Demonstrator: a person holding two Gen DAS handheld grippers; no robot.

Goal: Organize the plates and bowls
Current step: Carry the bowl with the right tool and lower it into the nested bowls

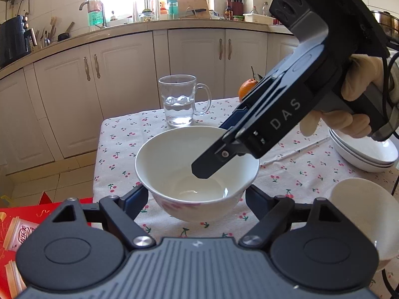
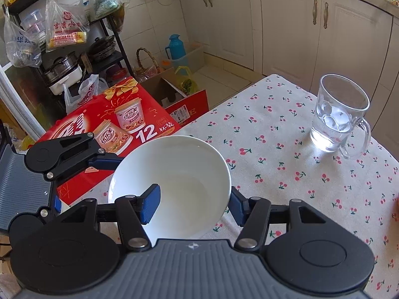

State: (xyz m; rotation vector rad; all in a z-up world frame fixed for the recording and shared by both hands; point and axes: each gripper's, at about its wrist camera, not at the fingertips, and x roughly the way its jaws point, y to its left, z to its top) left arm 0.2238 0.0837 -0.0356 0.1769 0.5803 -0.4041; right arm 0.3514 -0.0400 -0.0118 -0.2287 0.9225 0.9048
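— Where's the bowl [image 1: 197,174]?
— Near the table's [image 1: 299,169] left edge, both tools on it.
— Grips?
— Left gripper [image 1: 197,199] clamps its sides; right gripper [image 2: 192,204] pinches the rim, one finger [image 2: 149,206] inside.

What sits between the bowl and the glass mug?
Only bare cherry-print cloth between the bowl and the mug; the right wrist view shows it best.
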